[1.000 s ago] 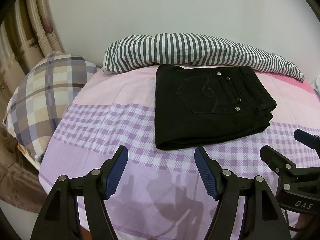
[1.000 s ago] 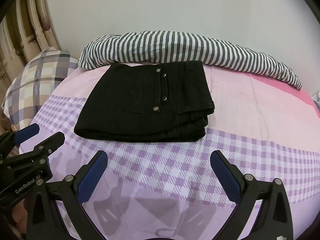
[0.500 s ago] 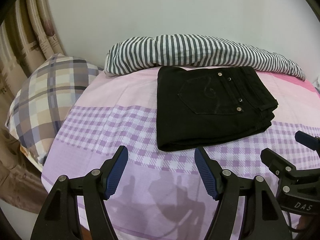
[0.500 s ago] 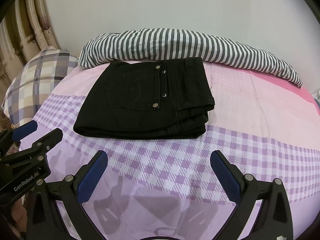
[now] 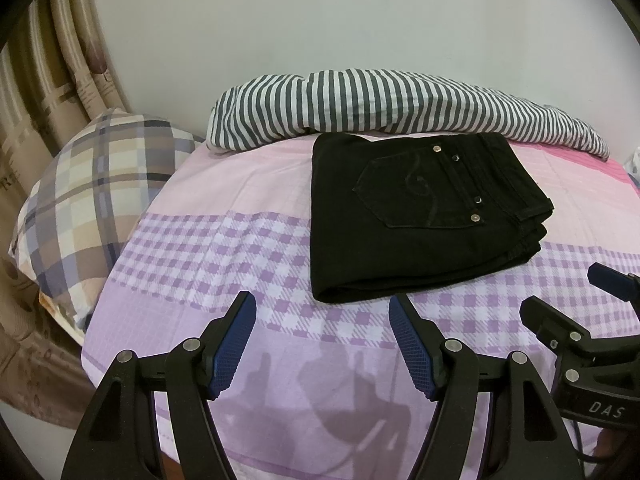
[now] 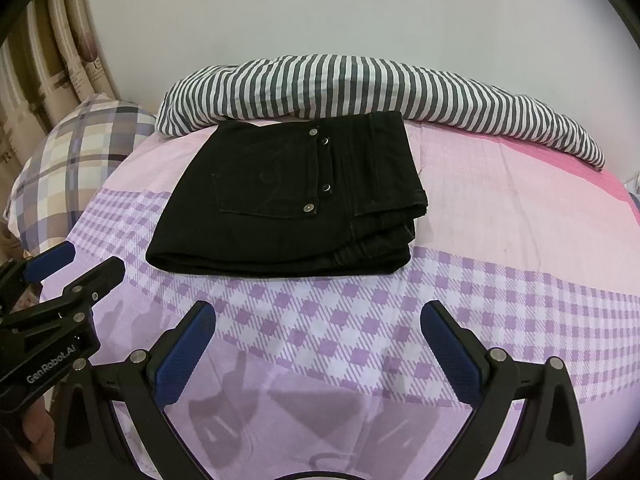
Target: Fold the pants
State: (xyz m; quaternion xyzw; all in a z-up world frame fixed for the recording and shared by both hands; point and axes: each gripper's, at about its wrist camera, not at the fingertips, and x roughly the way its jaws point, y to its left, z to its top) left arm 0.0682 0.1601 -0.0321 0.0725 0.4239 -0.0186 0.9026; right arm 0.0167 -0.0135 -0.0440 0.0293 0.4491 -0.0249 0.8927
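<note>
**Left wrist view: pants lie folded, both tongs spread and empty**

The bed [image 5: 240, 264], under a pink and purple checked sheet, fills both views and serves as the folding surface. Along its far edge by the wall lies a striped blanket [image 5: 384, 108], rolled out of the way, and a plaid pillow [image 5: 88, 208] sits off to the left side.

The black pants [image 5: 416, 216] lie in the middle of the bed, just in front of the blanket, as a compact rectangle of several layers with a back pocket and rivets uppermost. That shape suggests the folding is finished or nearly so.

The left gripper [image 5: 322, 312] and right gripper [image 6: 318, 322] both hover short of the near fold, jaws spread wide, pinching nothing and apart from the cloth; probably they are held back because no grip is needed.

The right wrist view shows the stacked layer edges and waistband at the pants' [image 6: 288, 196] right end more plainly, slightly uneven, and catches the left gripper [image 6: 70, 264] from the side. The left wrist view shows the pocket's stitched curl, more of the pillow, and the right gripper [image 5: 572, 292] at its edge.
</note>
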